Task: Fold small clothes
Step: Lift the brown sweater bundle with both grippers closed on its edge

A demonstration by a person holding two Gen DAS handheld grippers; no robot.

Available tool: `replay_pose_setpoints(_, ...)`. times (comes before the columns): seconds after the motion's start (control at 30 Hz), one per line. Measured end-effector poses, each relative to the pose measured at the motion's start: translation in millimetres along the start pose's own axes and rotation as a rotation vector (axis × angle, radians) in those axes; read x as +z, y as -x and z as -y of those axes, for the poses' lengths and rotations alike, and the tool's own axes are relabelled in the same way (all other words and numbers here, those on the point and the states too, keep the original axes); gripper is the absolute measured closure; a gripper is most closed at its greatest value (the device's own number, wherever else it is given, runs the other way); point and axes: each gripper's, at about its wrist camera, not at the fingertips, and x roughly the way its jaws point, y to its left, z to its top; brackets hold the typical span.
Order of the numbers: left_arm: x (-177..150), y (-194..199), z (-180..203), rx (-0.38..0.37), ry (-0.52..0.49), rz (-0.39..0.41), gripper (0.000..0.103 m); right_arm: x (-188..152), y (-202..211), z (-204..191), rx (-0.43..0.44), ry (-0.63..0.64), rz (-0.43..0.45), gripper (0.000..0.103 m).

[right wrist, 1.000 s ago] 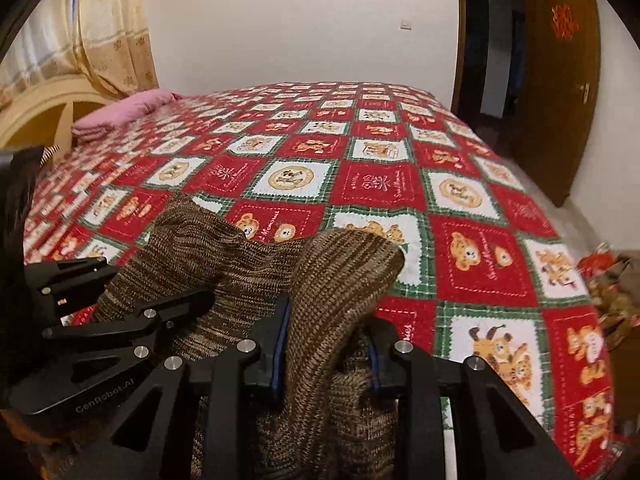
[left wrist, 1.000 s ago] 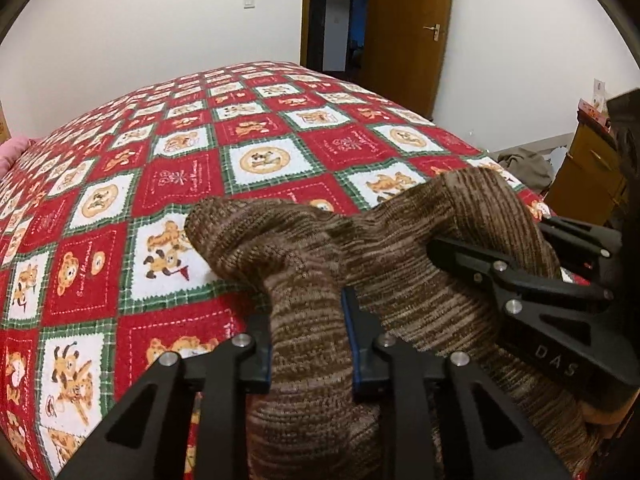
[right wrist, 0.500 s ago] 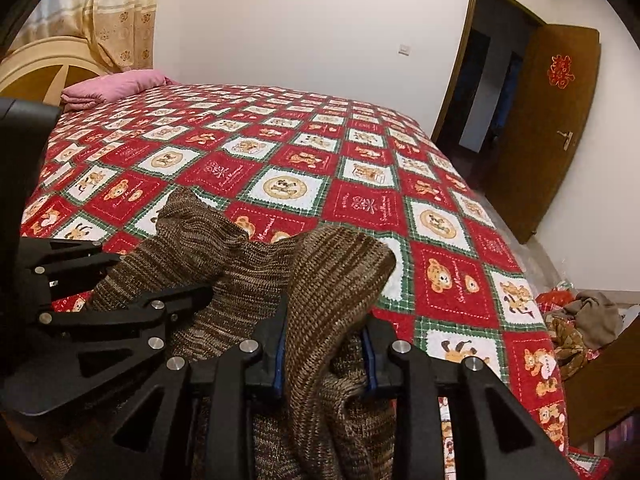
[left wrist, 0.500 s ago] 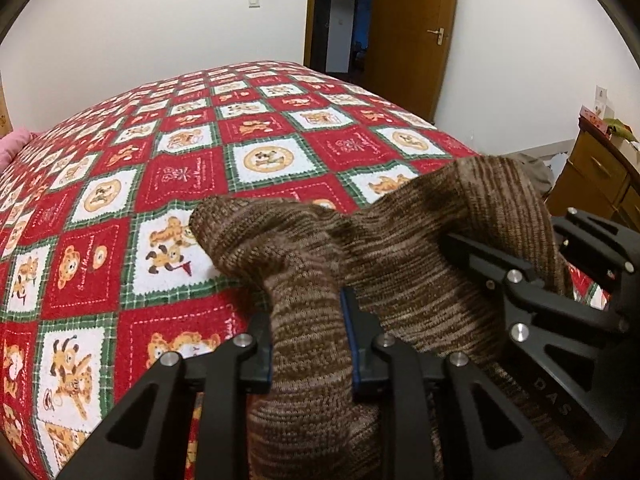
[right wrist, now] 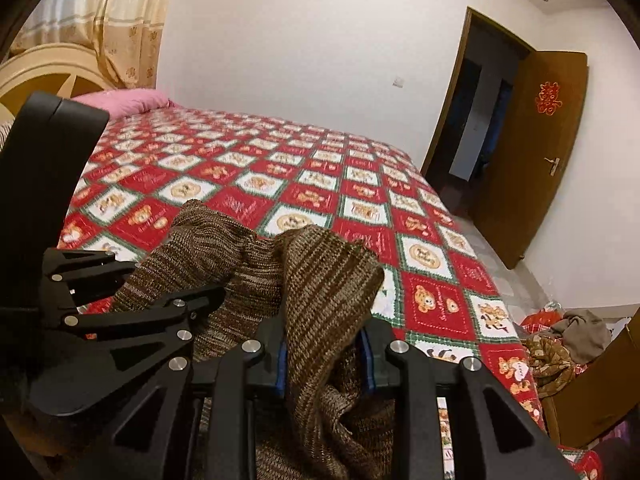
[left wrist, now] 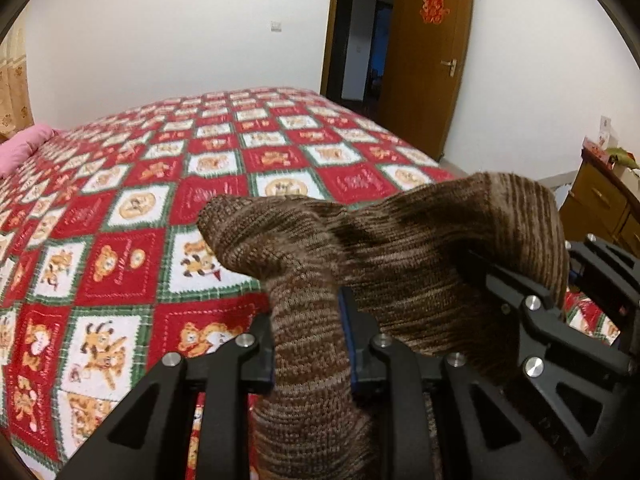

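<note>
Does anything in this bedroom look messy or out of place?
Yes: clothes lie heaped on the floor beside the bed, by a wooden cabinet. The brown knit garment is bunched, but both grippers hold it.

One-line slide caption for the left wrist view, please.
Left gripper and right gripper each clamp a bunch of the brown knit garment above the red patchwork bedspread.

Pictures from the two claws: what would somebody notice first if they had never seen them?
First, the brown knitted garment bunched up front and centre, pinched in both the left claw and the right claw. Behind it spreads the bright red, white and green teddy-bear quilt, covering the whole bed. Further back, a brown door with a red paper decoration stands open on the right.
</note>
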Motion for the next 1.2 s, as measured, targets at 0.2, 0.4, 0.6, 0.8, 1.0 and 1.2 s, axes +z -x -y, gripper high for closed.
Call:
replay_pose_setpoints(0.2,-0.4,35.3,-1.3,0.004,-0.009,0.092,0.079,7.7,39.1,-3.0,0.014,-0.064,0.069,0.076)
replay_pose_setpoints(0.4,-9.8,85.4,-10.6,-0.014,0.047,0.207,0.081,9.2,95.3,-20.5,0.021,-0.096,0.173,0.077)
replay_pose_setpoints(0.6,-30.3,137.0,-25.4,-0.068,0.098,0.297,0.082,5.9,148.7,-43.8,0.021,-0.088,0.261,0.078)
replay_pose_setpoints(0.8,-42.7,185.1,-33.5,-0.094,0.082,0.382,0.082,4.1,192.1,-54.4,0.064,-0.106,0.306,0.078)
replay_pose_setpoints(1.0,-48.5,227.5,-35.4,-0.126,0.075,0.442,0.082,3.4,220.6,-59.5,0.072,-0.092,0.35,0.079)
replay_pose_setpoints(1.2,-52.4,265.8,-28.1,-0.152,0.02,0.476,0.082,-1.1,247.5,-55.7,0.085,-0.116,0.384,0.08)
